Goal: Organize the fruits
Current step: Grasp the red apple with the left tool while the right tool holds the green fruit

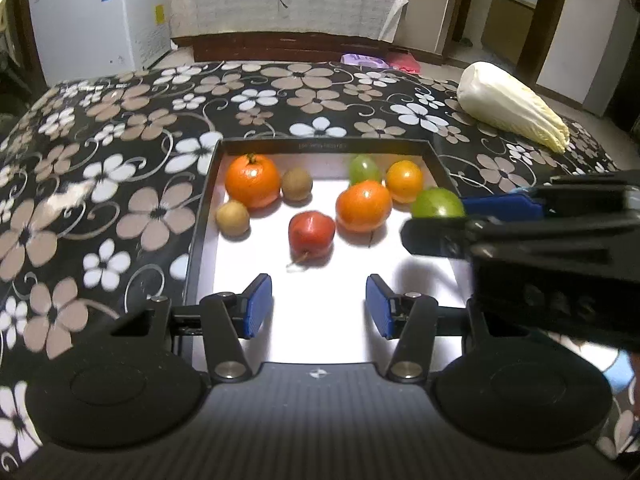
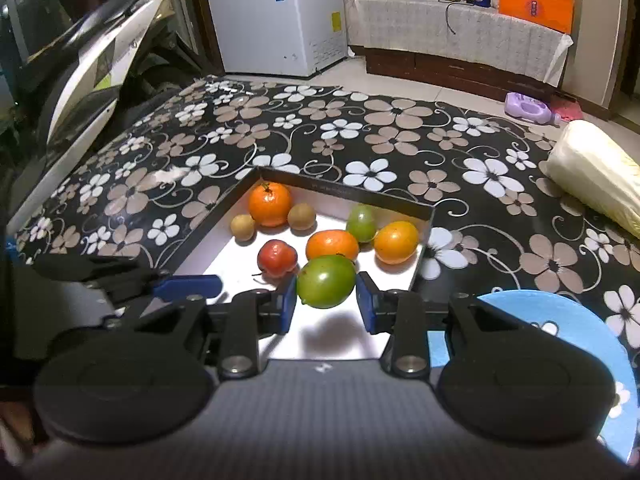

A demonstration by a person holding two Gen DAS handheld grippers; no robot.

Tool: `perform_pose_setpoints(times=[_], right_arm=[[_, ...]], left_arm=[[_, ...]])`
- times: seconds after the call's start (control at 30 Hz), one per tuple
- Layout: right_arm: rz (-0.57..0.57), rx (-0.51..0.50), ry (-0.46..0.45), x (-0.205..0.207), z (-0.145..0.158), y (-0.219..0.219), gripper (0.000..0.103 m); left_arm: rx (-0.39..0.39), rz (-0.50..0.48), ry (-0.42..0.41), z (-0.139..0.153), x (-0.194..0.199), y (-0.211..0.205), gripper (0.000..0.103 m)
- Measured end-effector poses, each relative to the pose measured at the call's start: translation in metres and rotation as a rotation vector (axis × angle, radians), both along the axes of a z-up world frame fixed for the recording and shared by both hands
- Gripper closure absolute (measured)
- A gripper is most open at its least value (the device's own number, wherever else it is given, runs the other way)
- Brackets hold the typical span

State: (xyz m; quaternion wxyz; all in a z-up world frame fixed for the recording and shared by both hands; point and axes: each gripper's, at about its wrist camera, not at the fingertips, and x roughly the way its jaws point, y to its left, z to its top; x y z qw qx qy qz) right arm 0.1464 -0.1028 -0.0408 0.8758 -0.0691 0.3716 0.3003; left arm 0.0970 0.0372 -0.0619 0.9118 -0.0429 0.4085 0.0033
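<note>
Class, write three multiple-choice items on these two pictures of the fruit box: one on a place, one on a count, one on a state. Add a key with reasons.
1. Where does the cabbage lie?
A. inside the box
B. on the flowered cloth
C. on the blue plate

2. How many orange fruits show in the box?
A. three
B. one
C. five

3. What are the right tongs doing?
A. standing empty
B. gripping the red fruit
C. gripping the green fruit

Key: B, it rests on the cloth beyond the box; A, three can be counted; C, the green fruit sits between the blue pads, its shadow below.
</note>
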Motion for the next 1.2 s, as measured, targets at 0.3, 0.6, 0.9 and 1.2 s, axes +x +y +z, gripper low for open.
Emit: perform_pose_setpoints(times=[0.3,0.6,0.9,1.2], right_arm=[[-0.015,0.055,-0.006,-0.003,0.009,-0.021,0.068],[-0.020,0.058,-0.012,-0.007,0.011,-0.028,0.068],[-0.021,0.061,-0.014,-0.006,0.011,-0.030,0.068],[-0.019,0.064,-0.019,-0.008,0.012,-0.030,0.068]], left_arm=[[-0.009,0.014,0.017,-0.004,0.018,0.001,0.046],[-0.017,0.049,0.009,-0.007,0.034,0.010,0.054],[-0.011,0.043,-0.002,-0.008,0.030,0.005,0.070],[-0.016,0.036,0.006,-0.001,0.021,0.005,0.070]])
